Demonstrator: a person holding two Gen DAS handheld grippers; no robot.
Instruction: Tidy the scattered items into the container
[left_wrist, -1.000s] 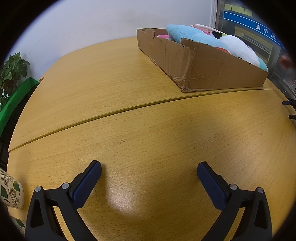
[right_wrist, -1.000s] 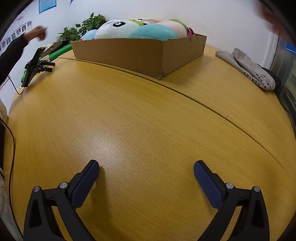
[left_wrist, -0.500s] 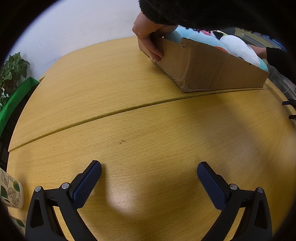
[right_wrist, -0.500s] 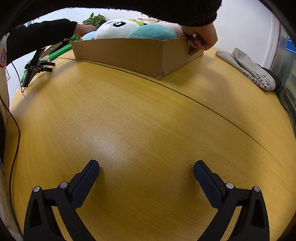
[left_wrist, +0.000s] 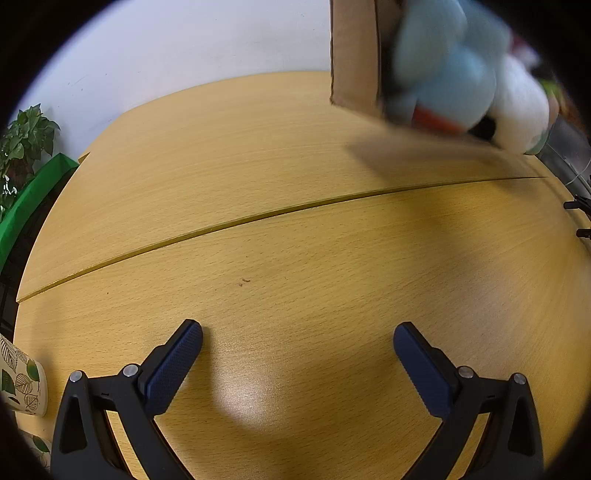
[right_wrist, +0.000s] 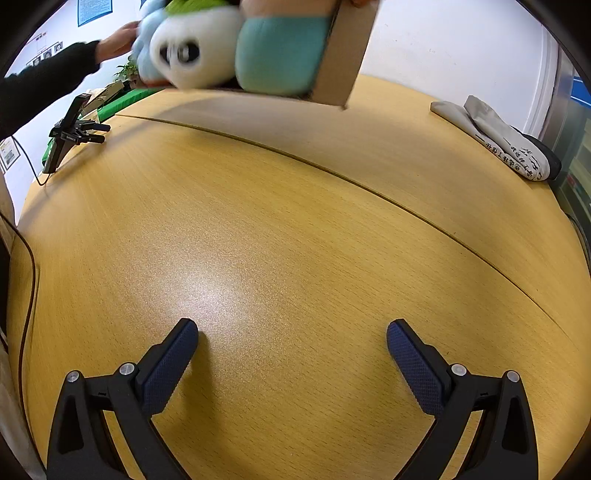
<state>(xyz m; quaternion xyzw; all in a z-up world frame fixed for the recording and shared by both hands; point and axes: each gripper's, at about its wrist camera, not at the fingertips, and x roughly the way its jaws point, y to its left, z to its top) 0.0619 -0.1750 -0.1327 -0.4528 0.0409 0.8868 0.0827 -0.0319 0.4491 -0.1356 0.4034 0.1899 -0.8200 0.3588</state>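
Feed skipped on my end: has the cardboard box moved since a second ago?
Yes. The cardboard box has been lifted off the table and tipped toward the camera, so the plush toys face forward and down.

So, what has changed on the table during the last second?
Two bare hands took hold of the cardboard box and tipped it up toward the cameras, so the plush toys are spilling forward, blurred. One hand shows at its far end. Both tongs, left and right, stayed open and unmoved above the table.
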